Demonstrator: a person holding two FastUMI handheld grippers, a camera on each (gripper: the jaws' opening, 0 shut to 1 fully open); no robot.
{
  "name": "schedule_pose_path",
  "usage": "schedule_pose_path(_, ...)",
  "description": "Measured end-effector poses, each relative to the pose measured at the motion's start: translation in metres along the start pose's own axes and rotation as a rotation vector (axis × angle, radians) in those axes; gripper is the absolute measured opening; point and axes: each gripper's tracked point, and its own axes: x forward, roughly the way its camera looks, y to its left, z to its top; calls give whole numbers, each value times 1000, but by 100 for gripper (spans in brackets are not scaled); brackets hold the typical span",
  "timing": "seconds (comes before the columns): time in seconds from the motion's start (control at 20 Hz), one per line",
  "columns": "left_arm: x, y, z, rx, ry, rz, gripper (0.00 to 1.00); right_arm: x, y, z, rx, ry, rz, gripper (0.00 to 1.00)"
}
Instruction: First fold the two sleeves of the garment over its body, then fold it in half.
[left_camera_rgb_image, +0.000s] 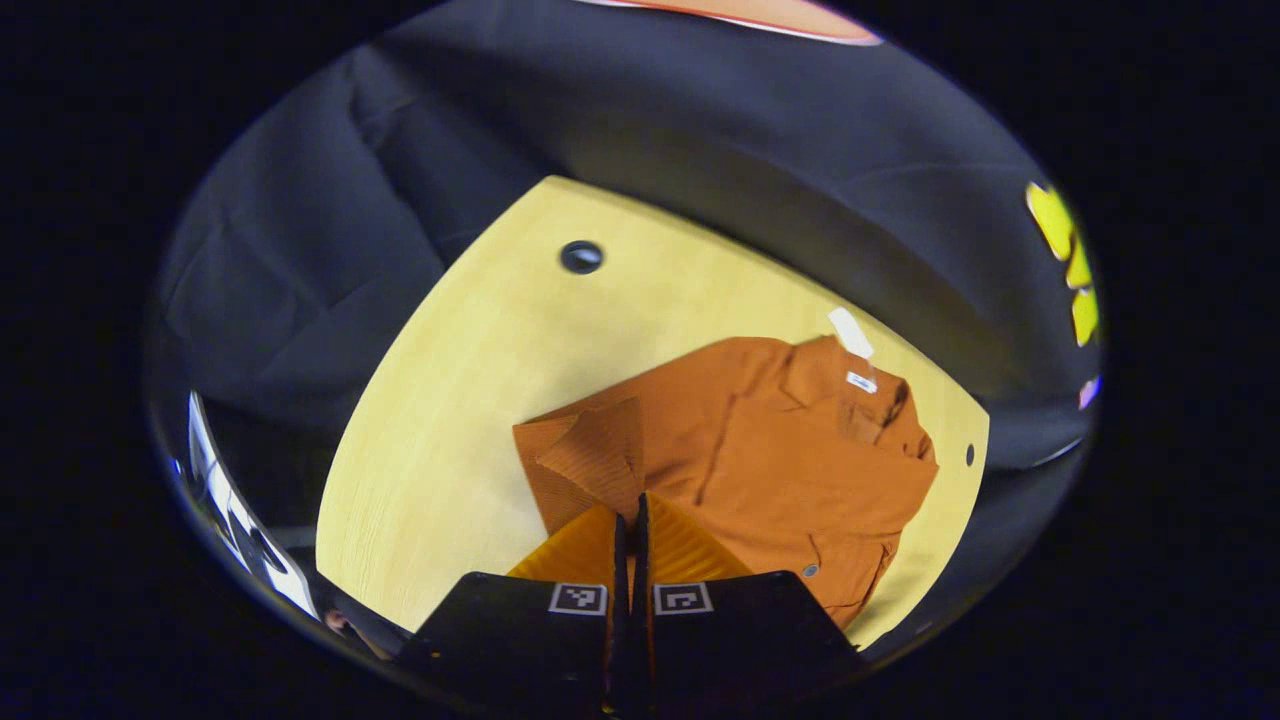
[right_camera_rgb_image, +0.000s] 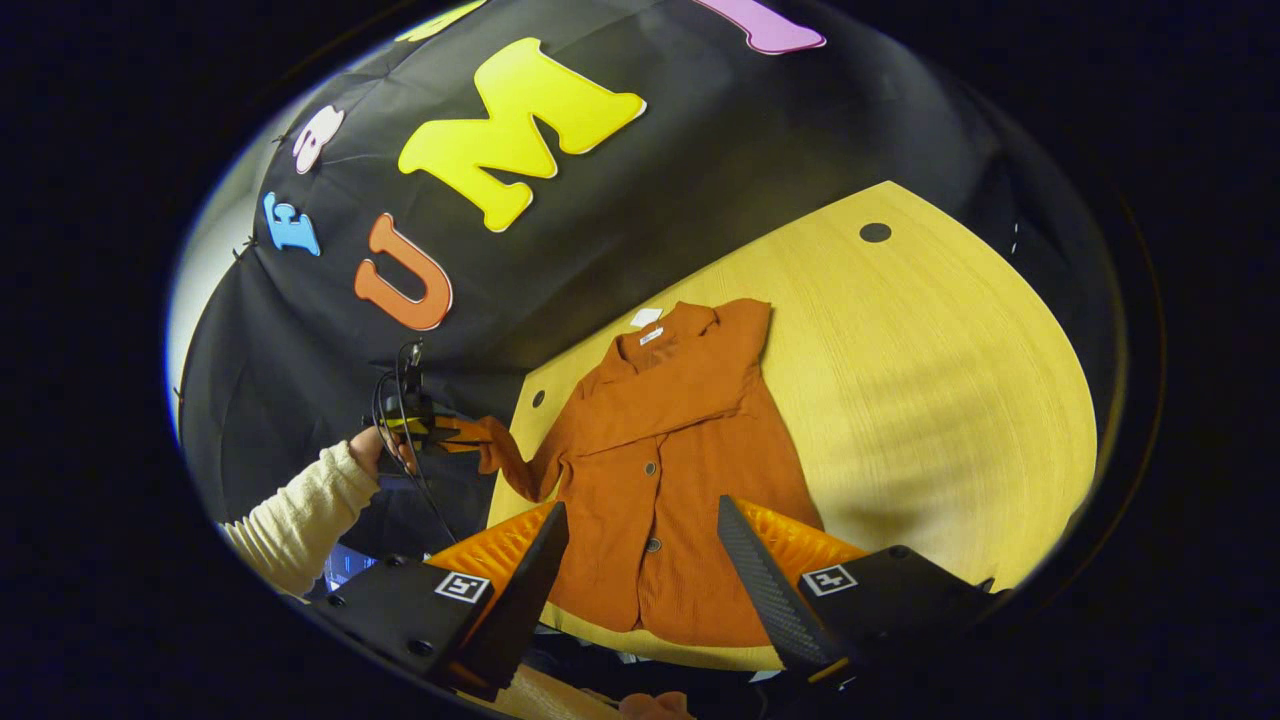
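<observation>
An orange button-front garment (right_camera_rgb_image: 670, 450) lies face up on the yellow table (right_camera_rgb_image: 920, 380), collar toward the wall. One sleeve (right_camera_rgb_image: 680, 390) lies folded diagonally across its chest. The other sleeve (right_camera_rgb_image: 510, 455) stretches out past the table's edge, and its ribbed cuff (left_camera_rgb_image: 590, 450) is pinched in my left gripper (left_camera_rgb_image: 632, 505), which is shut on it. That same gripper (right_camera_rgb_image: 440, 430) is seen farther off in the right gripper view, held by a hand in a cream sleeve (right_camera_rgb_image: 300, 510). My right gripper (right_camera_rgb_image: 640, 560) hovers open above the garment's hem with nothing between its fingers.
A white tag (left_camera_rgb_image: 850, 332) sticks out at the collar. A dark round grommet (right_camera_rgb_image: 875, 232) sits in the table's far corner, and a small hole (right_camera_rgb_image: 538, 398) near the held sleeve. Bare tabletop stretches beside the garment. The black cloth wall stands close behind.
</observation>
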Motion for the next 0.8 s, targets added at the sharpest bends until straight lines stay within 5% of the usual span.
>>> schedule_pose_path(0.5,33,-235,-30,336,84,-190,3,-34,-71,12,97,-52,-98,97)
schedule_pose_path(0.8,44,-312,-48,405,154,-232,3,-66,-111,-2,114,-38,-188,97)
